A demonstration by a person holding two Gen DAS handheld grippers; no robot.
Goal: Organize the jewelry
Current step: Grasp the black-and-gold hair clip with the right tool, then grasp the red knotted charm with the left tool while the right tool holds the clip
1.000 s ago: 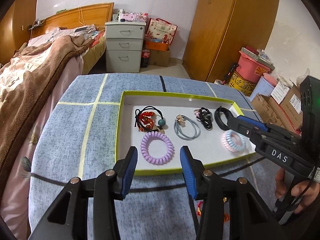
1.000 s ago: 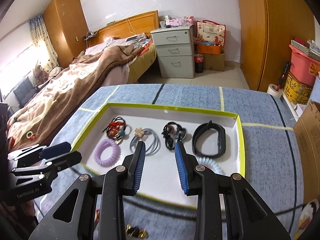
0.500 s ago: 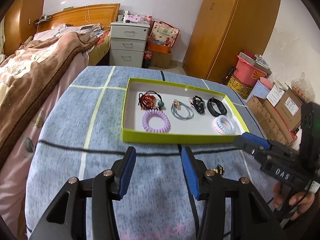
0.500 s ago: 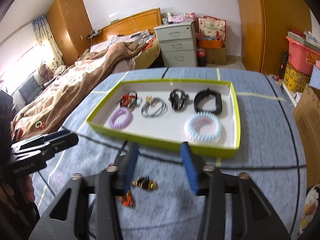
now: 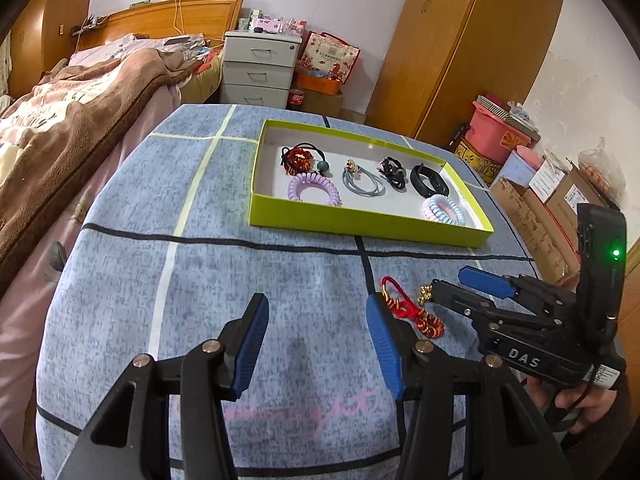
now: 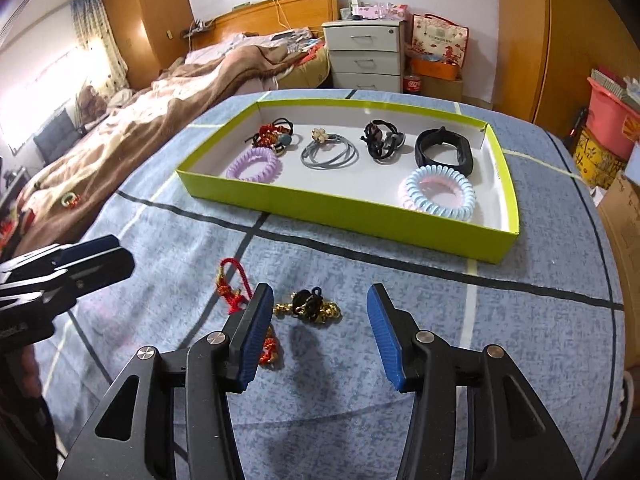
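A lime-green tray (image 5: 360, 222) (image 6: 344, 212) on the blue cloth holds several hair ties, a purple coil (image 5: 314, 188) (image 6: 252, 162), a pink-blue coil (image 5: 443, 209) (image 6: 439, 192) and a black band (image 5: 428, 180) (image 6: 444, 152). A red-and-gold cord charm (image 5: 412, 312) (image 6: 234, 288) and a black-and-gold piece (image 6: 310, 306) lie on the cloth in front of the tray. My left gripper (image 5: 316, 336) is open and empty, left of the charm. My right gripper (image 6: 316, 334) (image 5: 472, 284) is open and empty, just before the black-and-gold piece.
The table (image 5: 160, 280) is covered with a blue checked cloth. A bed (image 5: 60, 120) lies to the left, a white drawer unit (image 5: 258, 64) and a wardrobe (image 5: 460, 40) behind, boxes and bins (image 5: 540, 184) to the right.
Both grippers have pulled back from over the tray towards the near table edge and both stand wider open. The charm and the black-and-gold piece have come into view.
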